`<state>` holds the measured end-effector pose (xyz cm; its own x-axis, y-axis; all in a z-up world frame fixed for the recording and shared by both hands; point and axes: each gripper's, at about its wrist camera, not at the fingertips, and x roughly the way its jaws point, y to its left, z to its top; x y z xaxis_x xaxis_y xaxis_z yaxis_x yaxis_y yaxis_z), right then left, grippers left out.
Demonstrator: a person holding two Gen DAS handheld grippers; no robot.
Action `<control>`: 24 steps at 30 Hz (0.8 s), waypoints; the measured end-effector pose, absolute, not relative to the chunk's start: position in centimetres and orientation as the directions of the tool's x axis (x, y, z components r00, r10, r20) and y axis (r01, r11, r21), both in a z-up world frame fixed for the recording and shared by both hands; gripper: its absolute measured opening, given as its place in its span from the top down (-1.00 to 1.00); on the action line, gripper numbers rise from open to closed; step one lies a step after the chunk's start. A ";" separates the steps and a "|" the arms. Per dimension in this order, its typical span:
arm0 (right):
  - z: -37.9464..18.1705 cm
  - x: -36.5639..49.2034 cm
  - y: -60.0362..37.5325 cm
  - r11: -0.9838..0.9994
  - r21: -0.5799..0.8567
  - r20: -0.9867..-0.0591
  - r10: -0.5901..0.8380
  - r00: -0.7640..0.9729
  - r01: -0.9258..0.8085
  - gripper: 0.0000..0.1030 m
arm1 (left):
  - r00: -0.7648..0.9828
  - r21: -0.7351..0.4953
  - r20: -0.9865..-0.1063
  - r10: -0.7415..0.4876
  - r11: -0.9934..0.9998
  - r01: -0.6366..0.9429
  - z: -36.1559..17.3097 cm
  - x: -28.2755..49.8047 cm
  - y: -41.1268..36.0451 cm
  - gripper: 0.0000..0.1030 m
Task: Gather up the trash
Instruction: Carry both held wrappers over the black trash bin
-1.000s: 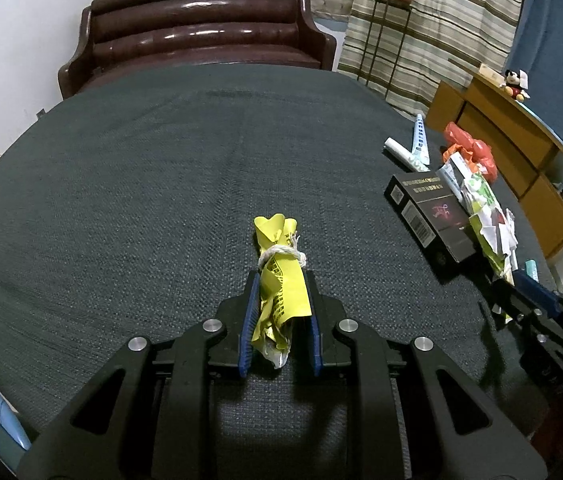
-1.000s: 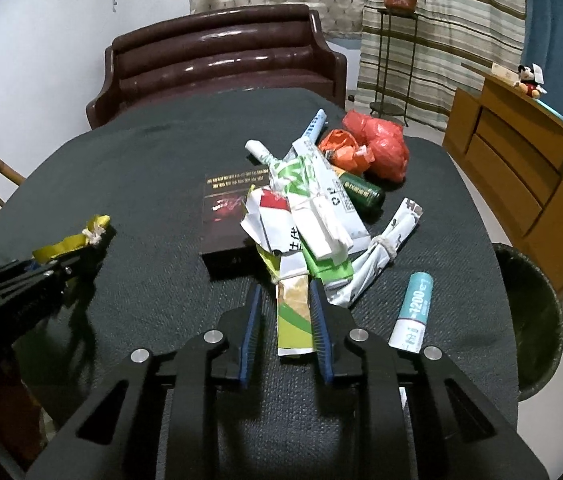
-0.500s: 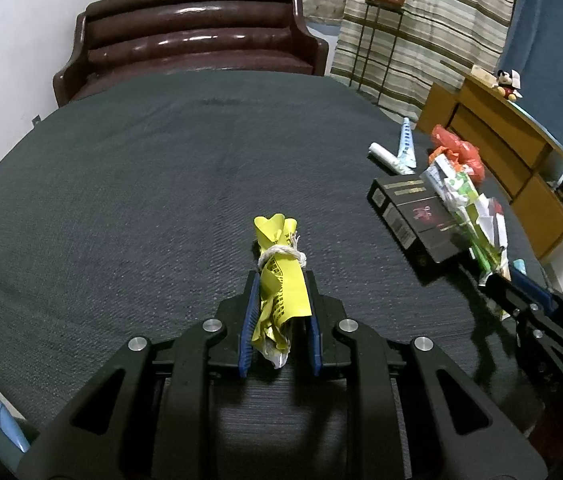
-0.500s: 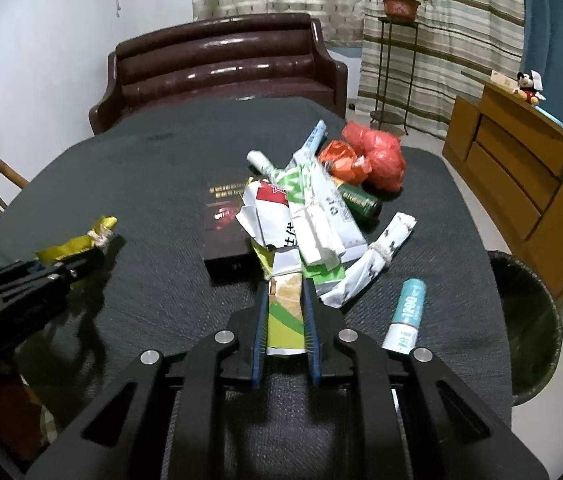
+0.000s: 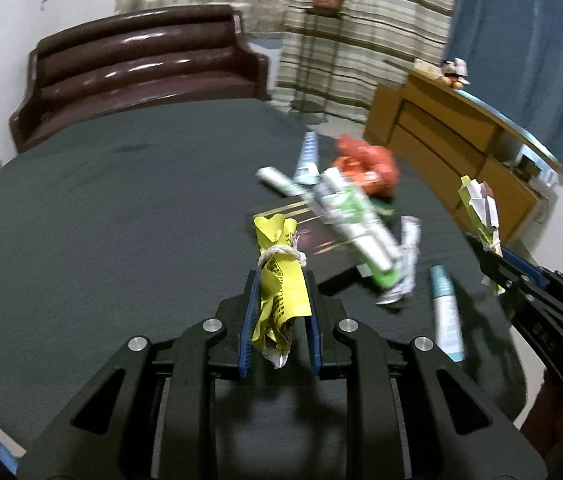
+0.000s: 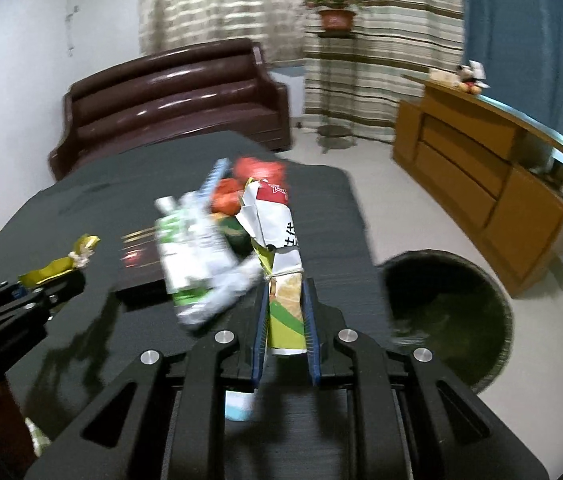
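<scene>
while the left gripper (image 5: 281, 280) clamps a yellow tied wrapper (image 5: 279, 276), bare dark table (image 5: 81, 220) lies wide open to its left. the right gripper (image 6: 284, 300) is closed on a green-and-white tied wrapper (image 6: 281, 264). the table edge and a dark bin (image 6: 453, 312) sit just to its right, the litter pile (image 6: 193, 256) to its left.

Motion blur and cut-off edges

The trash pile (image 5: 345, 216) on the worktop (image 5: 101, 220) is smeared, its print unreadable; the blue-capped tube (image 6: 237, 404) is mostly hidden behind the right tool (image 6: 284, 320).
</scene>
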<state>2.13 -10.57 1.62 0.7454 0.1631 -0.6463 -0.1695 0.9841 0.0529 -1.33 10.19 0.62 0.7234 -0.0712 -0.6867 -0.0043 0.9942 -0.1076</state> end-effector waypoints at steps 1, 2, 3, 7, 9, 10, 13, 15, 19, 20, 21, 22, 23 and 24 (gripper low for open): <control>1.6 2.4 -11.4 0.987 0.052 -0.646 0.147 0.749 -0.149 0.66 | 0.725 -0.107 -0.684 -0.080 0.994 0.009 0.7 -1.2 9.5 0.60; 1.6 2.7 -12.3 0.990 0.050 -0.645 0.132 0.752 -0.131 0.66 | 0.726 -0.107 -0.681 -0.091 0.994 0.025 0.8 -0.9 8.8 0.60; 1.5 3.0 -13.4 0.993 0.046 -0.644 0.110 0.757 -0.105 0.66 | 0.728 -0.108 -0.677 -0.104 0.993 0.042 1.0 -0.5 7.9 0.60; 1.3 3.8 -16.4 0.999 0.039 -0.644 0.054 0.763 -0.038 0.66 | 0.736 -0.104 -0.661 -0.145 0.989 0.102 1.6 0.5 4.4 0.60; 1.0 4.4 -18.0 0.999 0.038 -0.648 0.029 0.761 -0.005 0.66 | 0.734 -0.107 -0.659 -0.165 0.986 0.126 1.7 1.1 2.9 0.60; 0.8 4.5 -18.5 0.999 0.041 -0.649 0.022 0.760 0.006 0.66 | 0.732 -0.107 -0.660 -0.171 0.985 0.134 1.7 1.3 2.5 0.60; 0.4 5.2 -20.2 0.998 0.044 -0.653 -0.001 0.757 0.038 0.66 | 0.728 -0.099 -0.658 -0.192 0.981 0.169 1.6 2.1 0.3 0.60; -0.1 5.5 -21.2 0.997 0.047 -0.656 -0.013 0.755 0.059 0.66 | 0.727 -0.089 -0.655 -0.203 0.977 0.194 1.6 2.6 -1.5 0.60; -1.0 5.9 -22.8 0.994 0.061 -0.664 -0.027 0.747 0.089 0.66 | 0.719 -0.067 -0.661 -0.214 0.972 0.227 1.0 3.7 -4.6 0.60; -1.2 6.0 -23.2 0.993 0.064 -0.667 -0.029 0.745 0.096 0.66 | 0.715 -0.060 -0.666 -0.214 0.970 0.235 0.7 4.2 -5.5 0.60; -1.3 6.0 -23.5 0.993 0.066 -0.668 -0.031 0.744 0.101 0.66 | 0.710 -0.057 -0.670 -0.215 0.969 0.240 0.3 4.4 -6.0 0.60; -1.5 6.2 -24.0 0.992 0.071 -0.669 -0.034 0.742 0.109 0.66 | 0.707 -0.054 -0.674 -0.216 0.968 0.245 0.2 4.9 -6.5 0.60; -1.6 6.4 -24.4 0.990 0.077 -0.671 -0.035 0.740 0.116 0.66 | 0.702 -0.046 -0.679 -0.215 0.967 0.252 -0.2 5.4 -7.4 0.60; -1.7 6.4 -24.7 0.990 0.081 -0.673 -0.034 0.739 0.119 0.66 | 0.697 -0.041 -0.683 -0.216 0.965 0.259 -0.6 5.7 -8.2 0.60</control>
